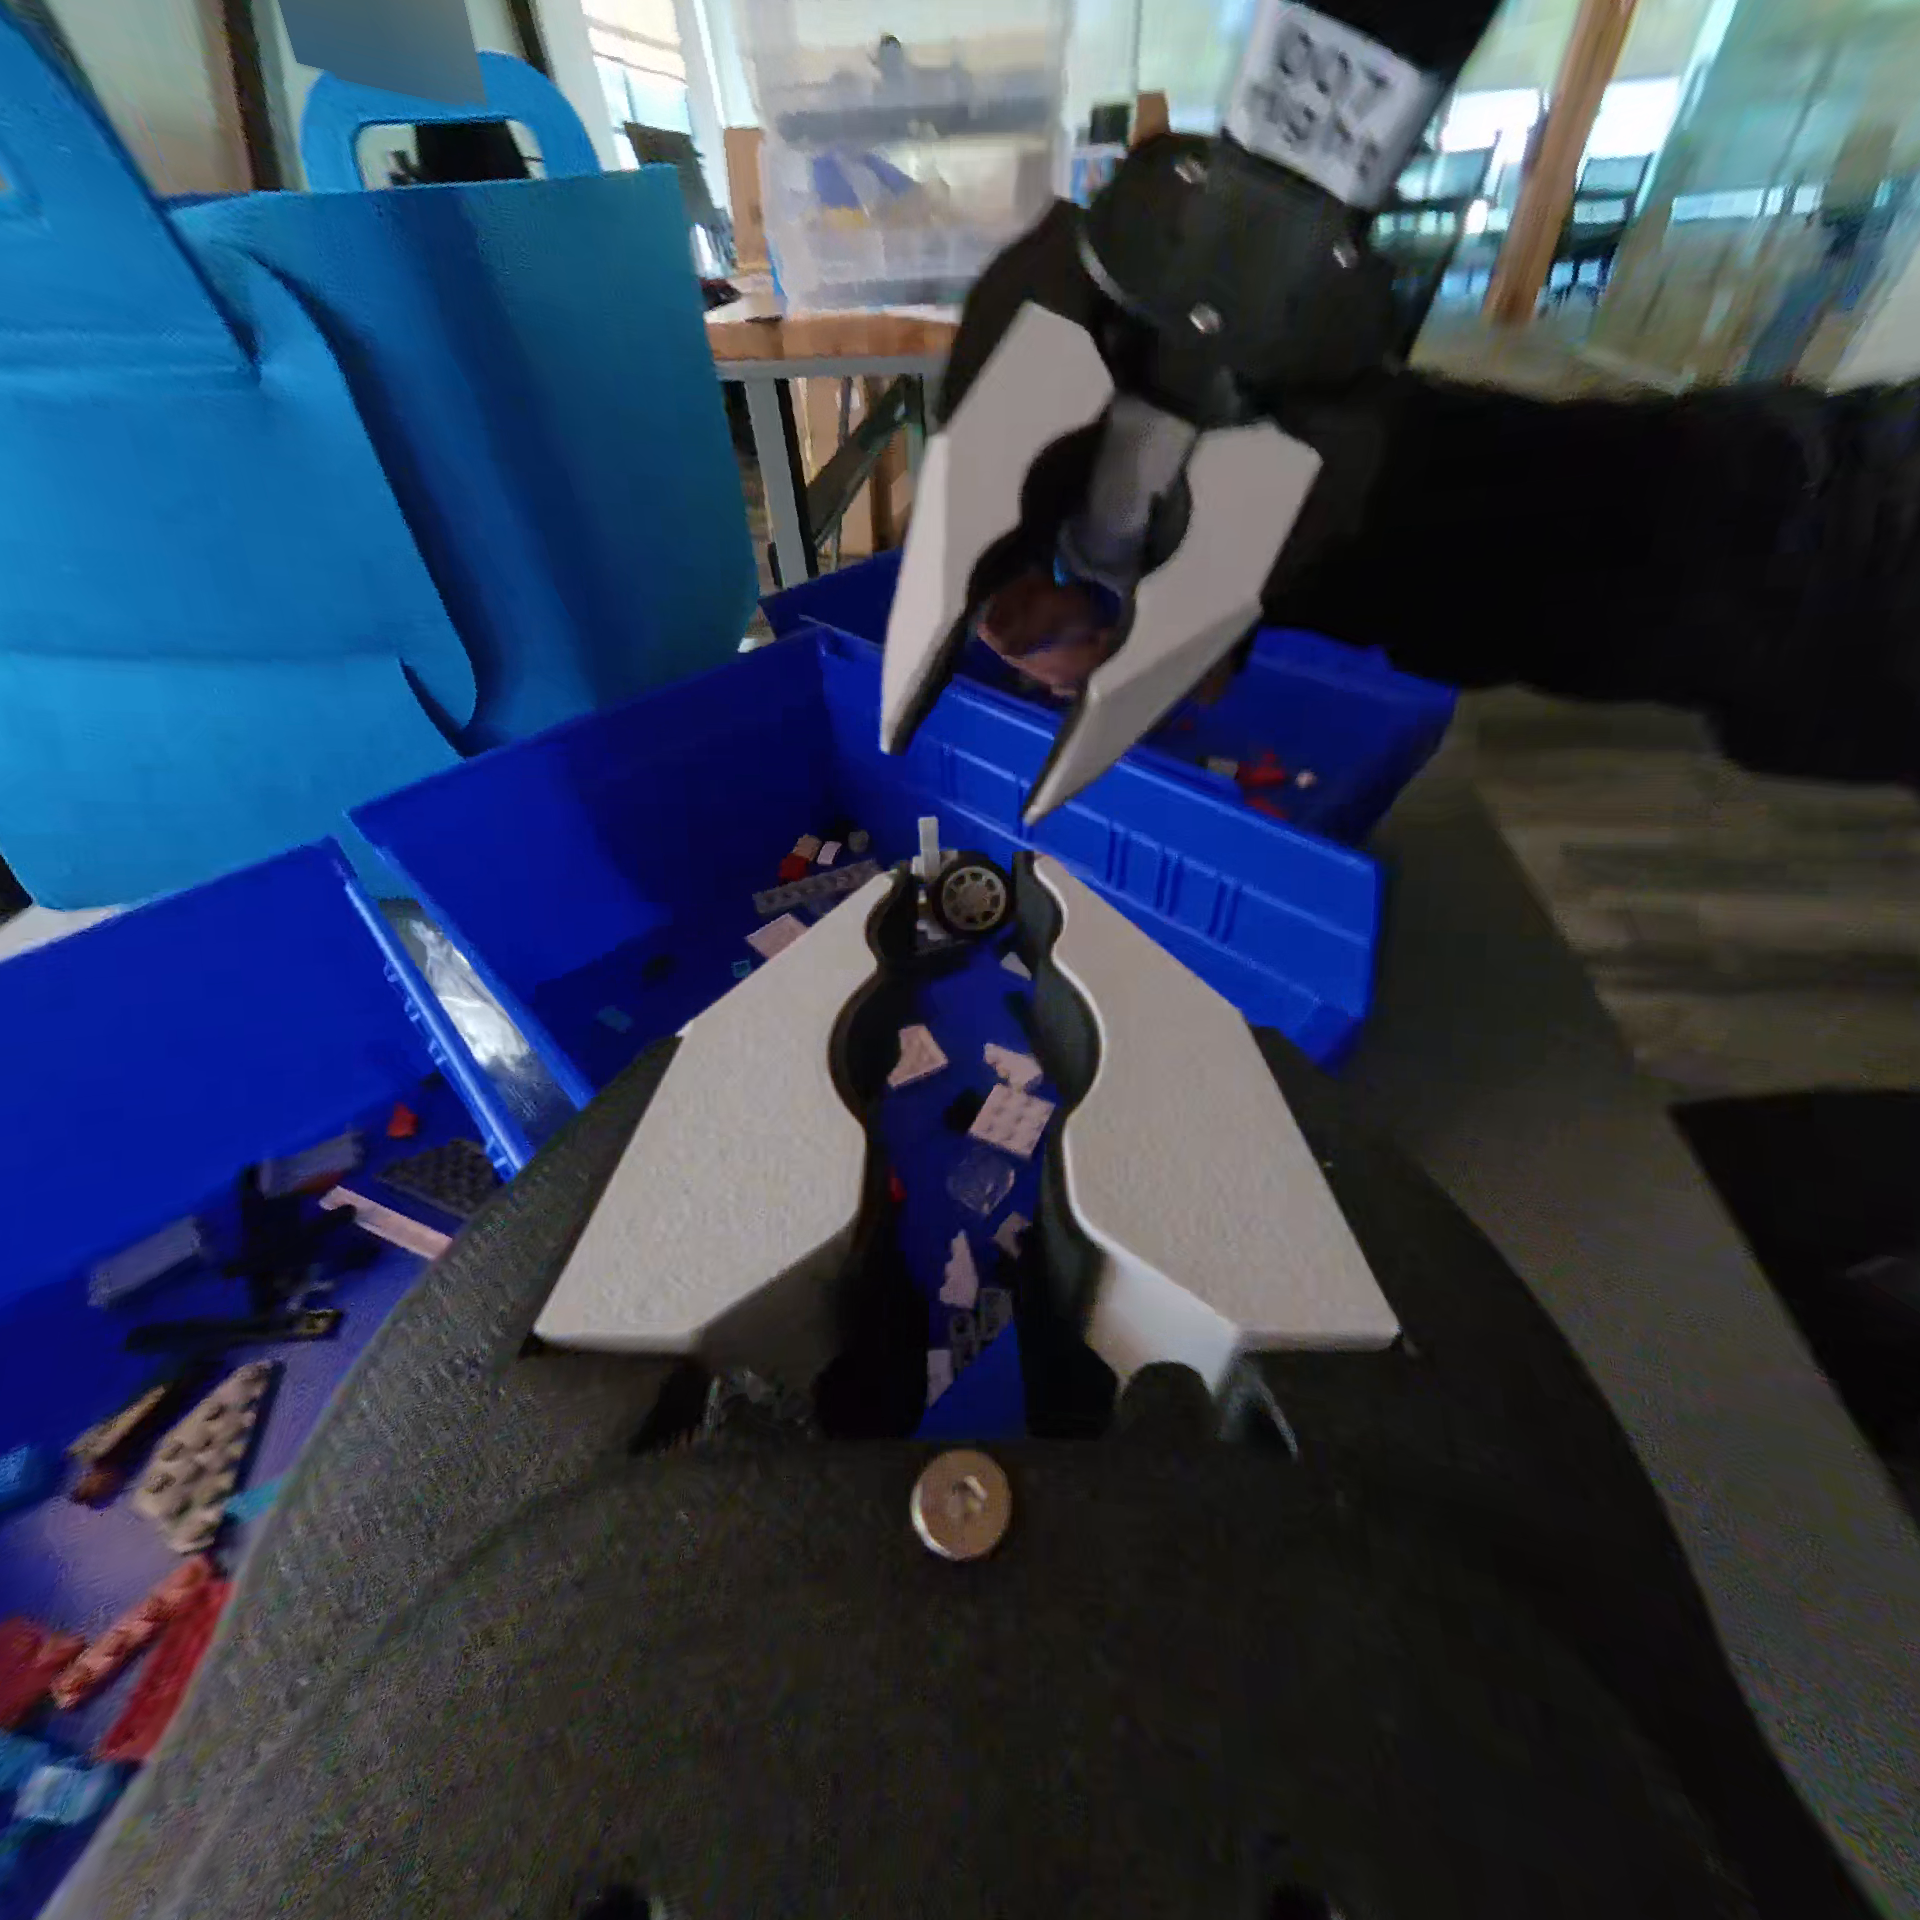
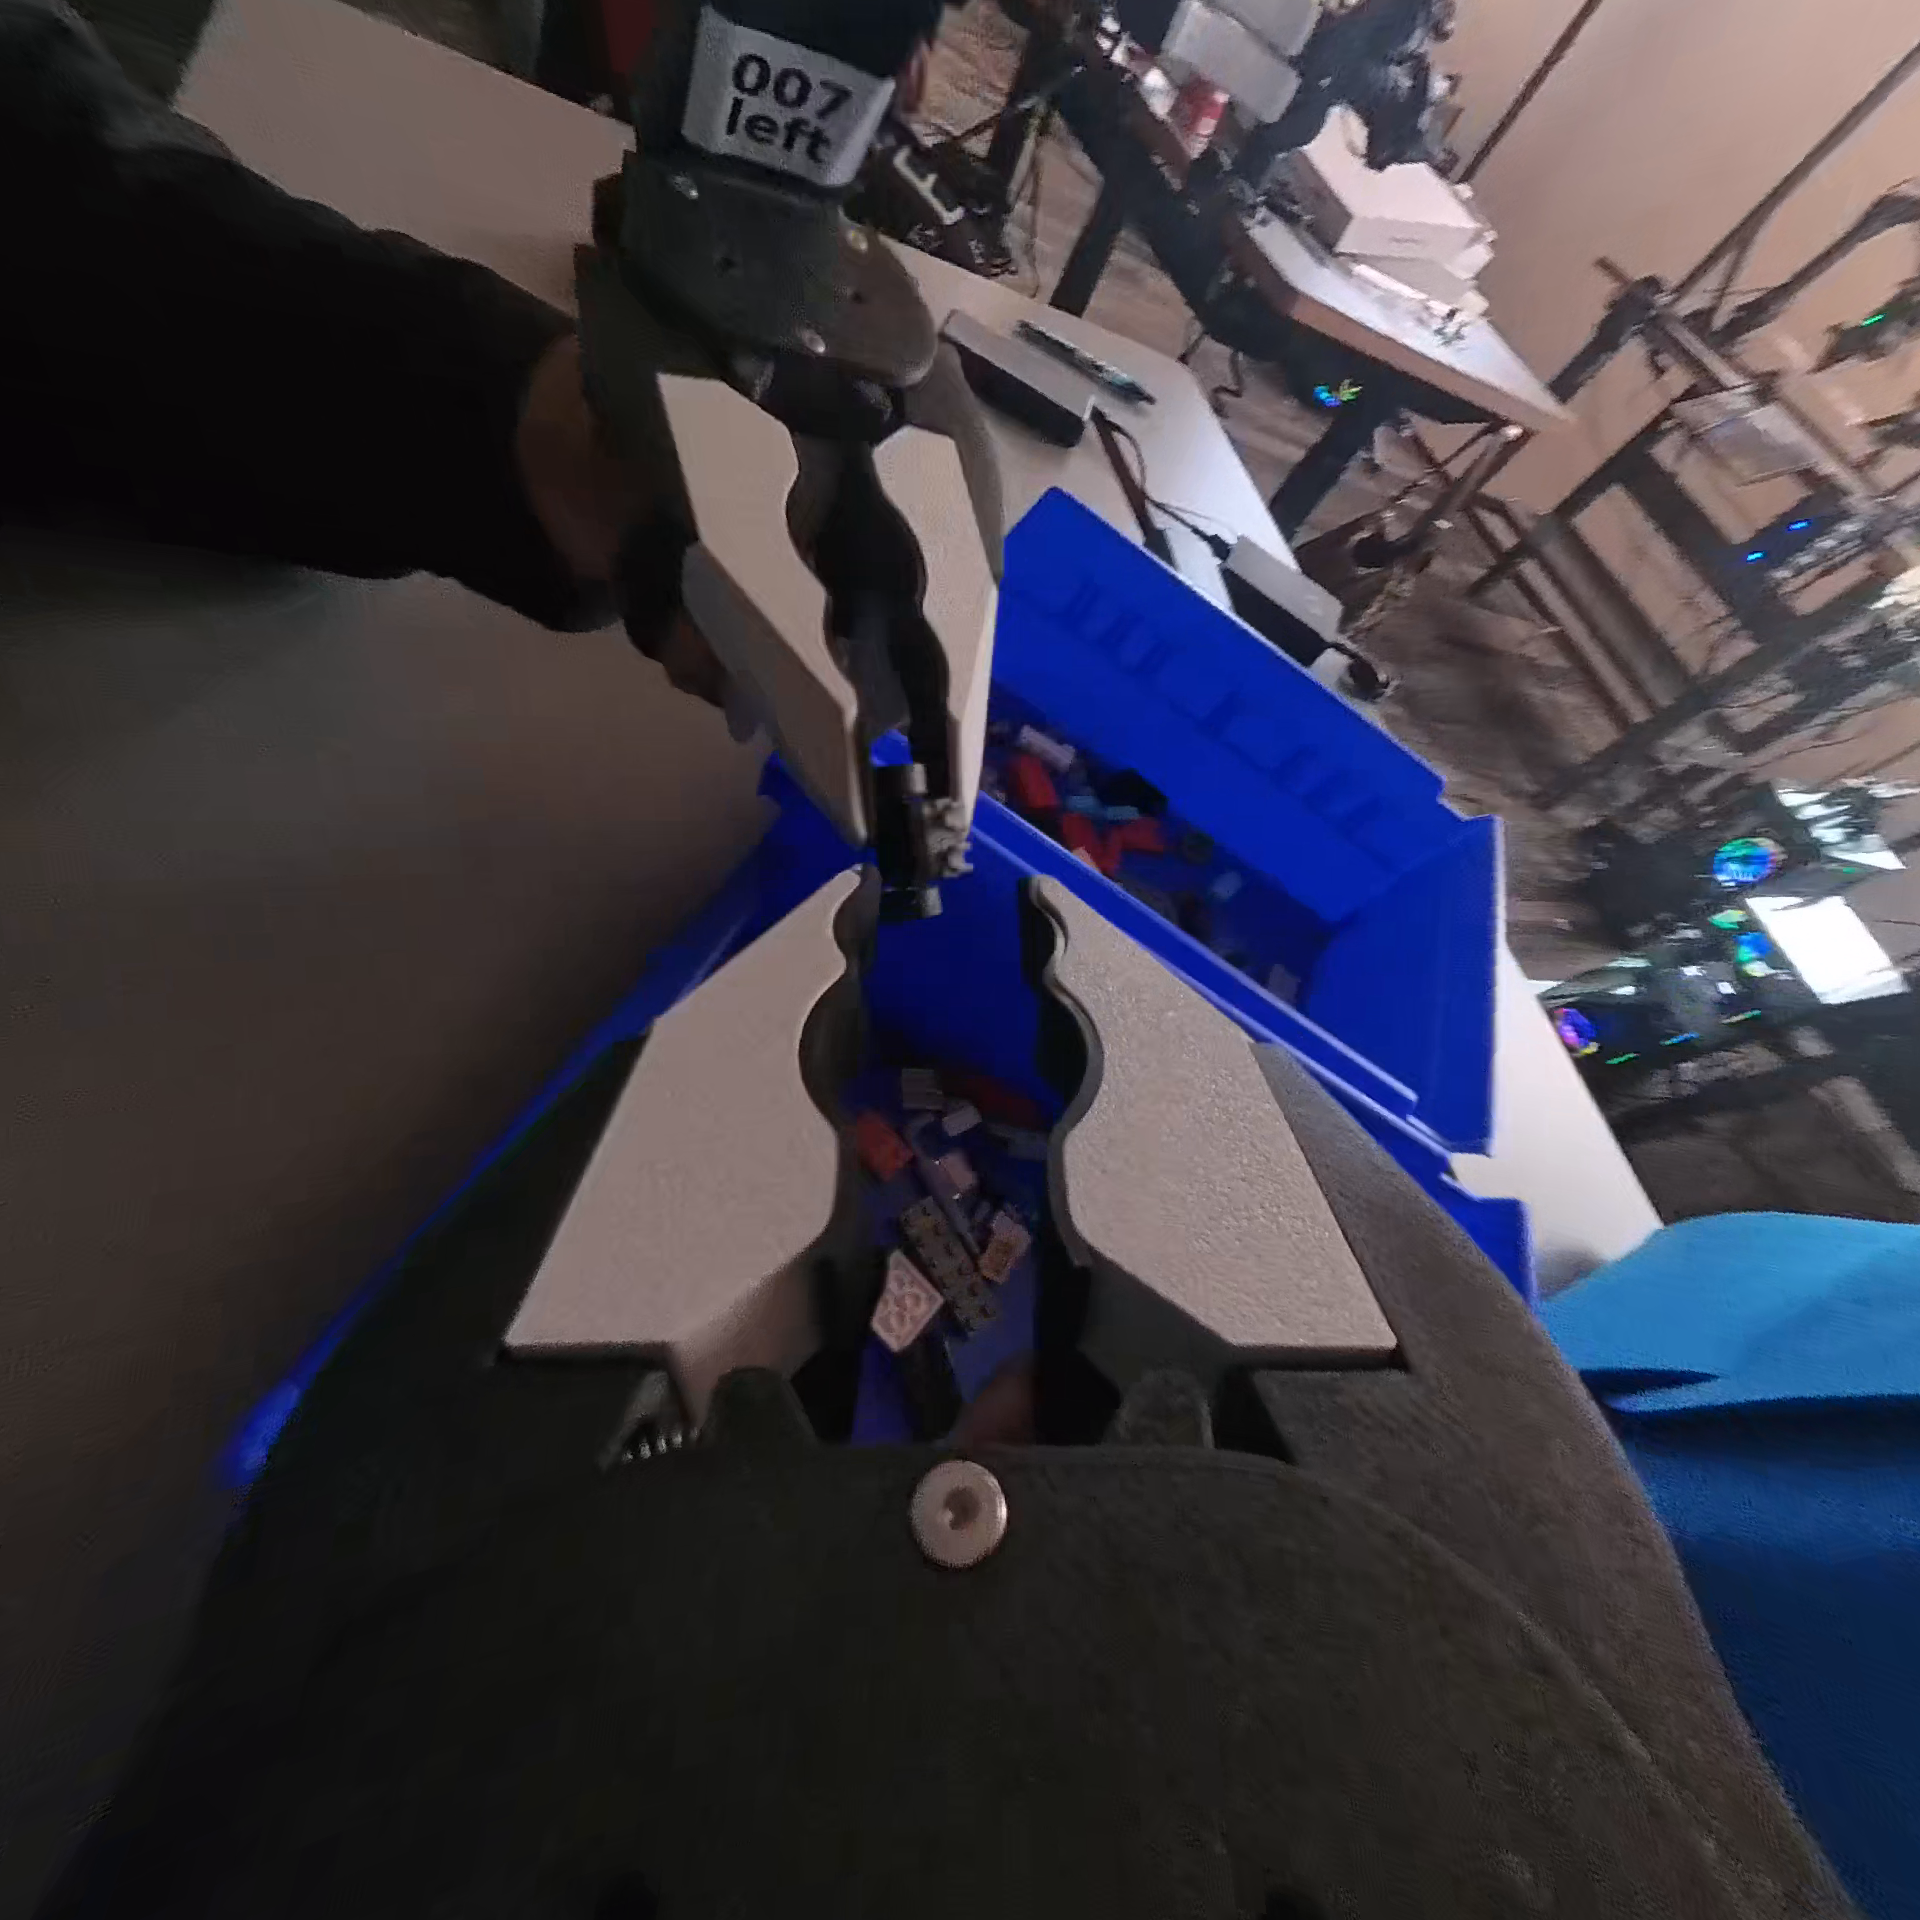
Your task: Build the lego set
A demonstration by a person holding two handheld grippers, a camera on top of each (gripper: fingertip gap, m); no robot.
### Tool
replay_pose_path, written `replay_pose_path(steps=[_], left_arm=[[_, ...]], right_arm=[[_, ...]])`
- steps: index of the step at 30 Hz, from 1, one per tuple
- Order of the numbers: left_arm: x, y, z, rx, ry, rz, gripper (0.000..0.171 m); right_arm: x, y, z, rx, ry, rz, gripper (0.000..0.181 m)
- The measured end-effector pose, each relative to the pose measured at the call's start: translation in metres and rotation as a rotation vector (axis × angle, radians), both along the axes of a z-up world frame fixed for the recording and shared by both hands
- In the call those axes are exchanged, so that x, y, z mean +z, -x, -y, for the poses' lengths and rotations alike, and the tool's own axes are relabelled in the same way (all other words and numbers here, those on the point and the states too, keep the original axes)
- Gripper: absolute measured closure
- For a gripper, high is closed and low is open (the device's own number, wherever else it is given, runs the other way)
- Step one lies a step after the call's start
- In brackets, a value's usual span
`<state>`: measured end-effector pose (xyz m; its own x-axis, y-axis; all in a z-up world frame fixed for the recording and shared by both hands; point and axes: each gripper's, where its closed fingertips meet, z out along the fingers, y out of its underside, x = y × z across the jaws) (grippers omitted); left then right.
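My left gripper (image 1: 961, 875) is shut on a small wheel piece (image 1: 971, 890), a black tyre with a grey hub and a white peg beside it, held above a blue bin (image 1: 623, 831) of loose bricks. My right gripper (image 1: 966, 779) hangs just above and behind it, open and empty, tips pointing down at the wheel. In the right wrist view my right gripper (image 2: 940, 888) is open, with its left fingertip close to the wheel piece (image 2: 906, 847). The left gripper (image 2: 909, 831) holds that piece from above.
Three blue bins stand side by side: a left one (image 1: 156, 1039) with grey, black and red plates, the middle one, and a right one (image 1: 1195, 894) with red bricks. A blue felt bag (image 1: 416, 416) stands behind them. The grey table (image 2: 260, 935) lies beside the bins (image 2: 1195, 665). Both grippers' tips are close together, under 4 cm apart.
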<state>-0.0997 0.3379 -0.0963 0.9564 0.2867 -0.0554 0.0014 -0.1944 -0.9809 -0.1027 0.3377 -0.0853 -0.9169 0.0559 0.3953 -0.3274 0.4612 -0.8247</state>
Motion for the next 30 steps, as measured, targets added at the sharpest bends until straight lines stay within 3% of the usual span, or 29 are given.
replay_pose_path(steps=[7, 20, 30], left_arm=[[-0.013, -0.006, -0.004, -0.083, 0.125, -0.13, 0.153], [-0.02, -0.013, -0.008, -0.14, 0.2, -0.232, 0.153], [-0.022, -0.01, -0.007, -0.114, 0.203, -0.213, 0.153]], right_arm=[[-0.014, -0.004, 0.001, 0.084, -0.06, 0.153, 0.16], [-0.027, -0.016, 0.002, 0.157, -0.079, 0.309, 0.169], [-0.026, -0.013, 0.004, 0.14, -0.043, 0.164, 0.176]])
